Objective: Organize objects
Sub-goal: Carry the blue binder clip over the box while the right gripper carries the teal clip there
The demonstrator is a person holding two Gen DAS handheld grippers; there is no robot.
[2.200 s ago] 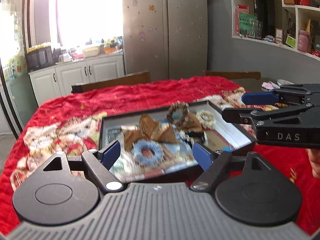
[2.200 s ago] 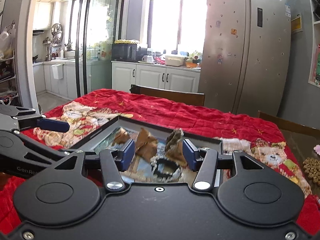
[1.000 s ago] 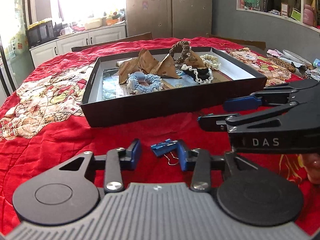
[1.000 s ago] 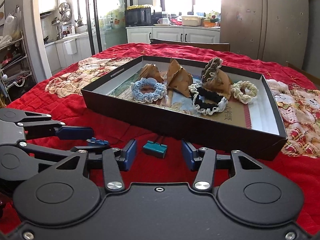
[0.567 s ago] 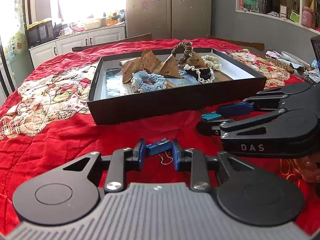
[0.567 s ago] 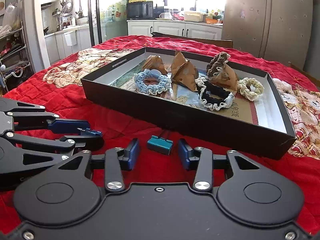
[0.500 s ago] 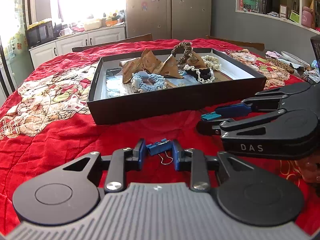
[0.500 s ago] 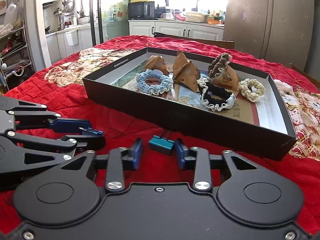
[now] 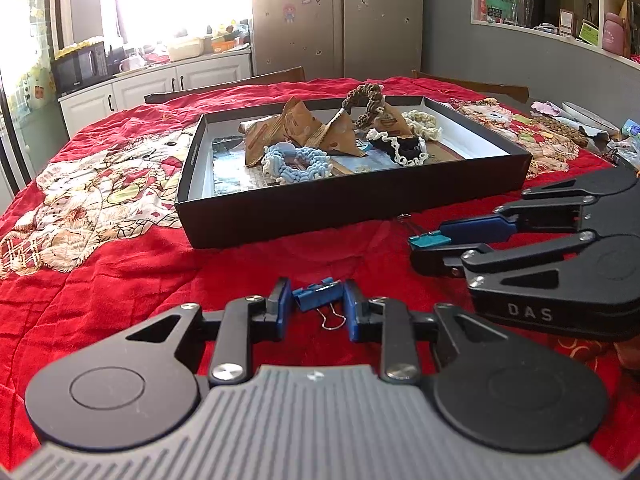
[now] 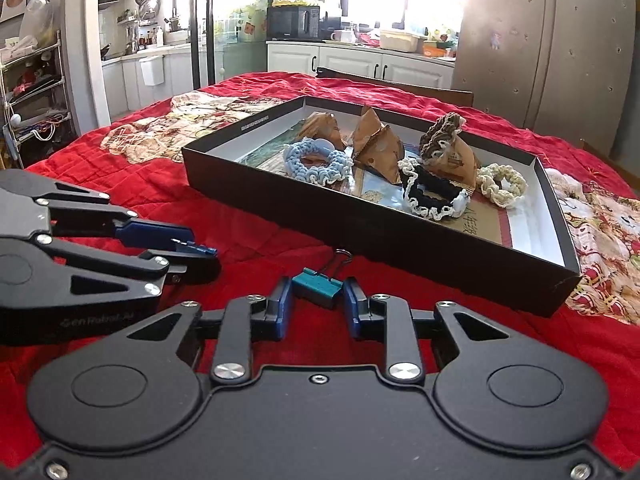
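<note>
**Grippers clamp two binder clips beside the black tray**

Left gripper (image 9: 317, 307) pinches a blue binder clip (image 9: 318, 299) on the red cloth (image 9: 120, 272), just in front of the black tray (image 9: 352, 204). Right gripper (image 10: 317, 299) pinches a teal binder clip (image 10: 317, 287) near the tray's front wall.

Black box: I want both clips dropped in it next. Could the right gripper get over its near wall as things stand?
Probably yes. The right gripper holds the teal clip just short of the box; nothing stands between them, and the box is open on top.
</note>
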